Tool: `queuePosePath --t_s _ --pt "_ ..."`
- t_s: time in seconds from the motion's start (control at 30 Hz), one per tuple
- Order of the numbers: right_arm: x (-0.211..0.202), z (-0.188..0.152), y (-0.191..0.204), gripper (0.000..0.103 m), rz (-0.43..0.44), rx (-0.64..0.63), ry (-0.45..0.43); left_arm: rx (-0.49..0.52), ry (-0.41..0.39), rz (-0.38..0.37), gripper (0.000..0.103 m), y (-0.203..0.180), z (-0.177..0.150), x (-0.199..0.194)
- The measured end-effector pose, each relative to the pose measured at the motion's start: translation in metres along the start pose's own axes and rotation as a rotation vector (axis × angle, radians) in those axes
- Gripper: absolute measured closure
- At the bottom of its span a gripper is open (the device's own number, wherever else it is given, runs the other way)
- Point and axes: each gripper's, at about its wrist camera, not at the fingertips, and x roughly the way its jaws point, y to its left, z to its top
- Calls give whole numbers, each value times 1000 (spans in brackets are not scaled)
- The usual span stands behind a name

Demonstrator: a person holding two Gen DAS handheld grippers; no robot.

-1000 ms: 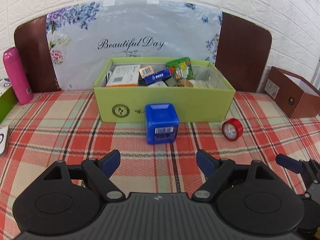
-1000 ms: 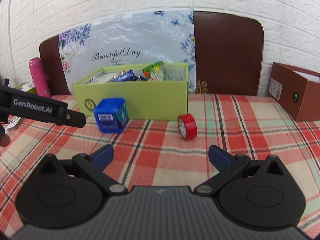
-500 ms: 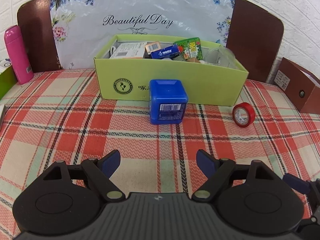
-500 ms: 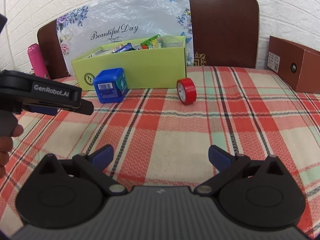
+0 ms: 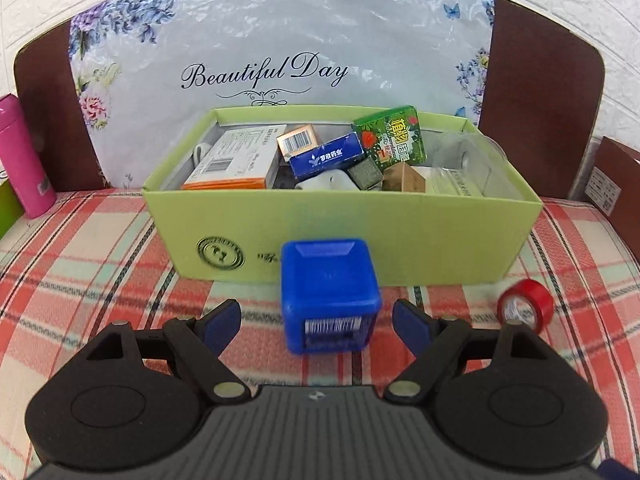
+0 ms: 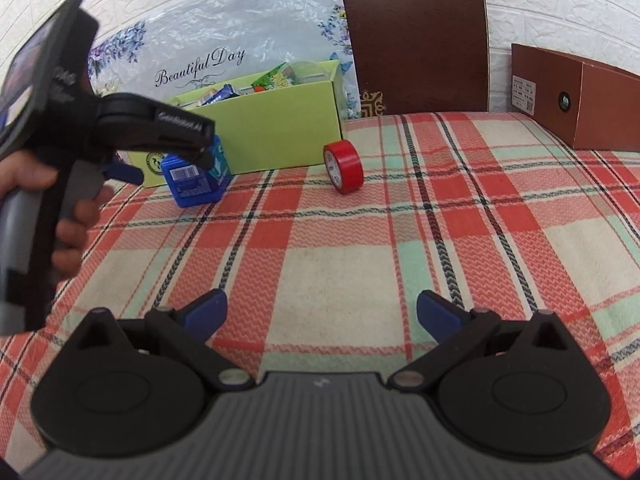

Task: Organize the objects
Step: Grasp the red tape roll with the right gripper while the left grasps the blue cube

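Note:
A blue plastic cube (image 5: pixel 328 280) with a barcode label stands on the plaid cloth, just in front of the green cardboard box (image 5: pixel 440 240). My left gripper (image 5: pixel 316 322) is open, one finger on each side of the cube's near face, and the pads are not touching it. A red tape roll (image 5: pixel 526 304) stands on edge to the cube's right. The right wrist view shows the same cube (image 6: pixel 192 182), tape roll (image 6: pixel 344 166) and green box (image 6: pixel 280 132). My right gripper (image 6: pixel 322 308) hangs open over bare cloth, well short of them, with nothing between its fingers.
The green box holds several small packets and cartons. A pink bottle (image 5: pixel 24 160) stands at the far left and a brown box (image 6: pixel 580 96) at the far right. A floral "Beautiful Day" bag (image 5: pixel 280 40) leans behind. A hand (image 6: pixel 24 176) grips the left tool.
My left gripper moved forward and down to the blue cube, which now sits between its open fingers. The right gripper sank a little and rolled, jaws unchanged.

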Motion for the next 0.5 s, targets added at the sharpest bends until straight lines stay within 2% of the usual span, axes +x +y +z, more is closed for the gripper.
queuePosePath --t_s 0.03,0.07,0.1,0.13,0.3,0.37,0.47,0.5 --pt "0 0 0 0 1 -3 0 8 0 4 17 -1 1 3" --pt "0 0 0 0 1 -6 -3 21 1 -3 27 -2 1 5" --pt "1 1 0 0 2 -10 -8 31 5 -26 42 -1 0 6" --pt "1 3 0 0 10 -18 -12 35 17 -49 45 1 -2 5" --pt "16 22 2 2 7 -94 -50 58 38 -89 45 13 -20 -16" --pt "29 36 1 8 -2 -134 -59 73 49 -94 45 18 -30 -28" --pt "52 56 -1 23 -29 -177 -76 83 59 -112 45 28 -44 -44" --pt "59 61 -2 32 -49 -186 -83 77 63 -116 45 31 -48 -48"
